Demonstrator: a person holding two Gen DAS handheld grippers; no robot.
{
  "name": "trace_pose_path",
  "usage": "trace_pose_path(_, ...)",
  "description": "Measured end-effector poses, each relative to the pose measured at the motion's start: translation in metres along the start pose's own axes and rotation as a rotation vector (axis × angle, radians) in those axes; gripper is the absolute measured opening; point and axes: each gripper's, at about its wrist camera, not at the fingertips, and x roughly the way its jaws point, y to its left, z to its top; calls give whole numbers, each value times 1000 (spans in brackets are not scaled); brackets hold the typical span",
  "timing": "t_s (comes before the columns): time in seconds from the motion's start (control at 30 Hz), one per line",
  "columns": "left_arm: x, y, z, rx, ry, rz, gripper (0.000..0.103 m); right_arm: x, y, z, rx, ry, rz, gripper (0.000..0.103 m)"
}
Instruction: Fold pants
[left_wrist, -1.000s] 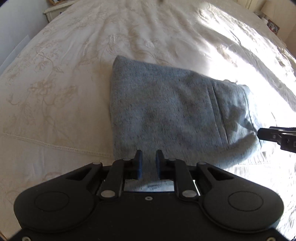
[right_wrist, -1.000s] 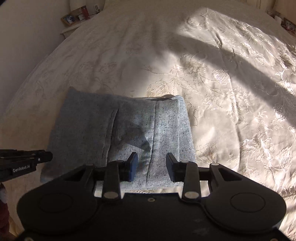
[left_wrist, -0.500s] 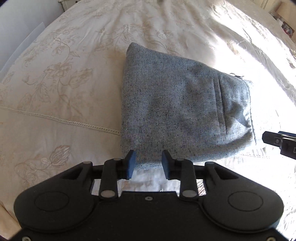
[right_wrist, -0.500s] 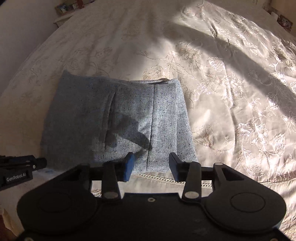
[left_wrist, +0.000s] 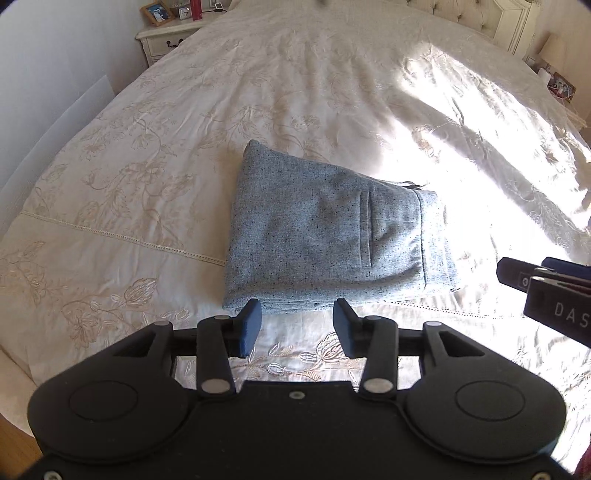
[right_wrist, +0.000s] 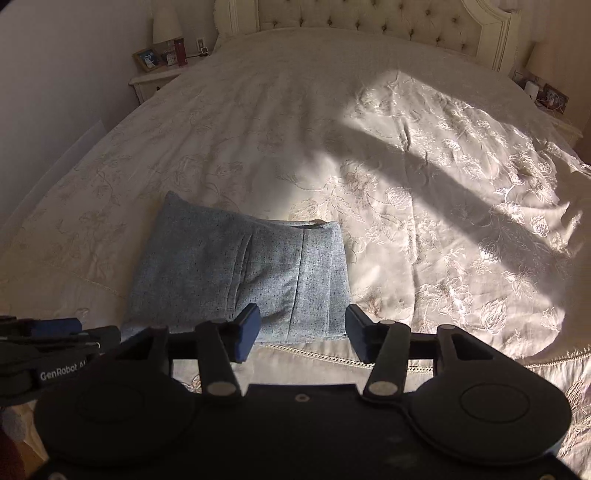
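Observation:
The grey-blue speckled pants (left_wrist: 325, 236) lie folded into a compact rectangle on the cream embroidered bedspread (left_wrist: 147, 177). They also show in the right wrist view (right_wrist: 240, 277). My left gripper (left_wrist: 297, 328) is open and empty, just short of the pants' near edge. My right gripper (right_wrist: 303, 334) is open and empty, near the pants' near right corner. The right gripper shows at the right edge of the left wrist view (left_wrist: 546, 288). The left gripper shows at the left edge of the right wrist view (right_wrist: 55, 347).
A tufted headboard (right_wrist: 369, 26) stands at the far end of the bed. A nightstand (left_wrist: 166, 40) with a photo frame and small items is at the far left; another nightstand (right_wrist: 546, 103) is at the far right. Wooden floor (left_wrist: 18, 446) shows beside the bed.
Both grippers have drawn back from the folded pants and risen. The left jaws, nearly shut on the pants' near edge a second ago, have opened wide. The pants stay in place.

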Motion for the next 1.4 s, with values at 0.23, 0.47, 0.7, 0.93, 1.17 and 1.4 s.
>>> trace_pose_path(0.23, -27, -4, -5, -10, -43, 28, 54, -21, -1, -11, -7, 3, -17, 56)
trace_pose_path(0.47, -42, -2, -12, -25, -64, 48, 55, -33, 1, -16, -3, -5, -18, 58)
trace_pose_path(0.7, -48, -2, -16, -29, -76, 53, 55, -40, 1, -16, 2, -24, -17, 59)
trace_pose_path(0.93, -52, -3, -18, -30, -83, 55, 55, -44, 3, -18, -2, -26, -14, 59)
trace_pose_path(1.17, -55, -6, -20, -24, -84, 59, 55, -44, 3, -17, 2, -26, -10, 59)
trace_pose_path(1.4, -57, -9, -20, -16, -89, 68, 55, -44, 2, -18, 2, -25, -8, 60)
